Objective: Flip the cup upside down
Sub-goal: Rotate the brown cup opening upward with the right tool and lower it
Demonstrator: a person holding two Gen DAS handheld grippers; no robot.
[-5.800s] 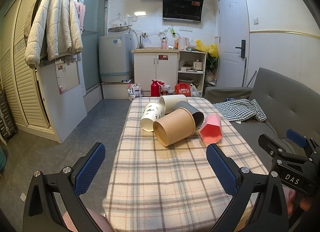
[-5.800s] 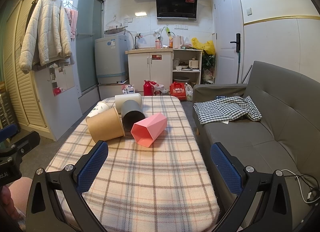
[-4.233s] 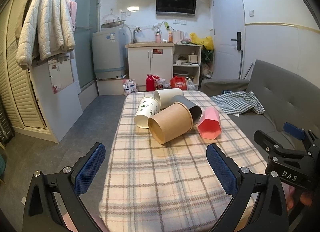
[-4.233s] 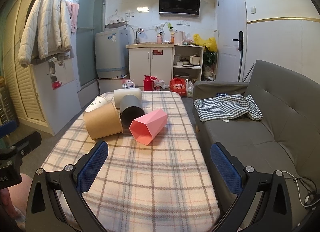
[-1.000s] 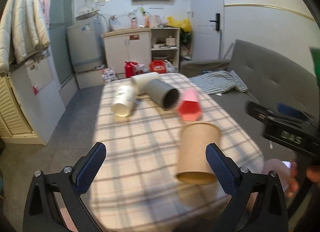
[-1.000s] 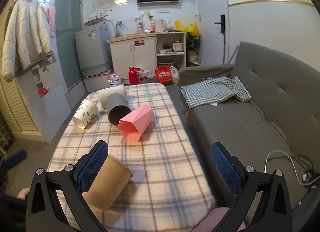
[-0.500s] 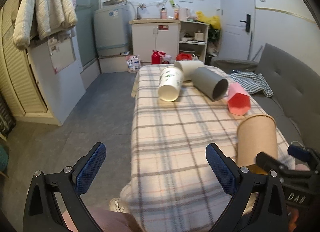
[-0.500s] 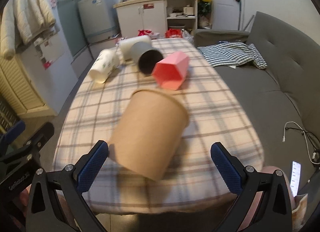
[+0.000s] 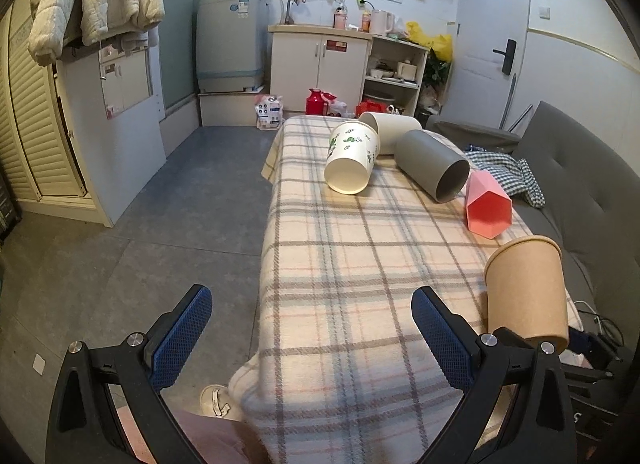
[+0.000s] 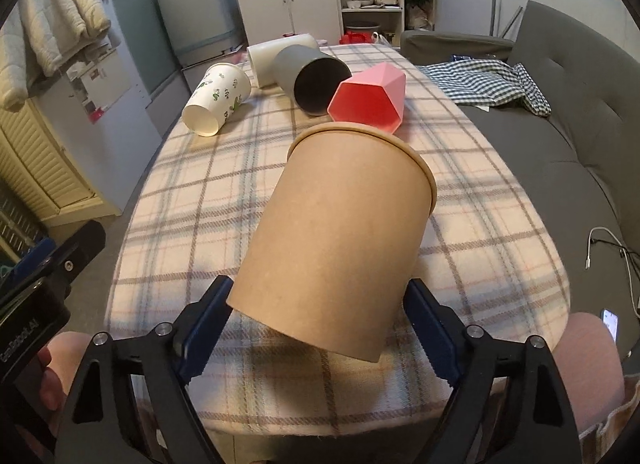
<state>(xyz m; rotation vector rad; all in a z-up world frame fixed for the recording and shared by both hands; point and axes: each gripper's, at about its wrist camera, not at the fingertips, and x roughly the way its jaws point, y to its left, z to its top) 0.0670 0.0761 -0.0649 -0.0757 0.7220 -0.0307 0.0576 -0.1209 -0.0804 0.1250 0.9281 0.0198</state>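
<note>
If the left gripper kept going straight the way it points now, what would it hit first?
The left gripper, jaws open and empty, points along the plaid tablecloth. That stretch looks bare; the first object in line seems to be the leaf-printed white cup lying on its side, though depth is uncertain.

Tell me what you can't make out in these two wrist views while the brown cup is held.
- Inside of the brown paper cup: both views show only its outer wall.
- Right gripper pad contact: right wrist view, the cup body covers it.
- Cream cup: left wrist view, partly behind the floral cup and grey cup.
- Labels on the counter bottles: too small.
- Left gripper: open, holding nothing.
</note>
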